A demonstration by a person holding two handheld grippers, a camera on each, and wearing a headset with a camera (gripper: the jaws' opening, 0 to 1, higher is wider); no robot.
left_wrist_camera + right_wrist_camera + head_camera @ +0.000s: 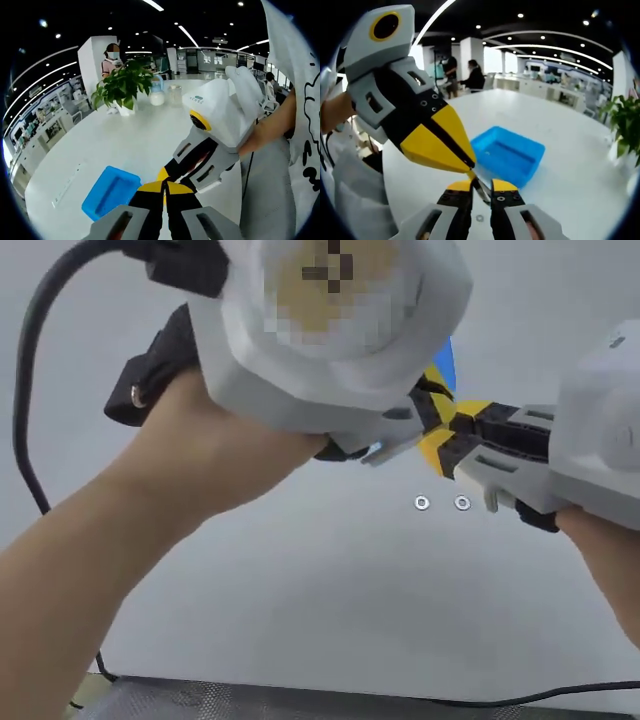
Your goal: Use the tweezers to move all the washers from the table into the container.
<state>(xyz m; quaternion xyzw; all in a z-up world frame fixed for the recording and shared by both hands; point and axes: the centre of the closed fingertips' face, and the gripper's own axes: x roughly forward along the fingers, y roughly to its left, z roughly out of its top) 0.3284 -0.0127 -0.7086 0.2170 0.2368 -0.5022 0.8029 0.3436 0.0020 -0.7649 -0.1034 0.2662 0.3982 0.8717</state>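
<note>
In the head view a dark cable (22, 390) hung along the nine o'clock edge, above the white table (330, 600). Next to it the person's left hand (200, 445) held the left gripper (440, 392). Its yellow-tipped jaws were pressed together with no gap and pointed toward three o'clock. A sliver of the blue container (446, 360) showed at twelve o'clock of those tips. Two washers lay flat on the table at about five o'clock of the tips. The left washer (422, 503) and the right washer (462, 503) were close beside each other but apart, and both were outside the container. At three o'clock was the right gripper (455, 430), its tips nose to nose with the left gripper's above the table. In the left gripper view the container lay at seven o'clock, well apart from a potted plant (122, 87) at eleven o'clock. In the right gripper view the right gripper's jaws were nearly closed on a thin metal strip, which looked like the tweezers (479, 189). The strip ran up to the point of the left gripper's tips, and whether those jaws also pinched it could not be told. One of the washers (480, 218) lay on the table at six o'clock of the tweezers. The container sat at about one o'clock of them.
</note>
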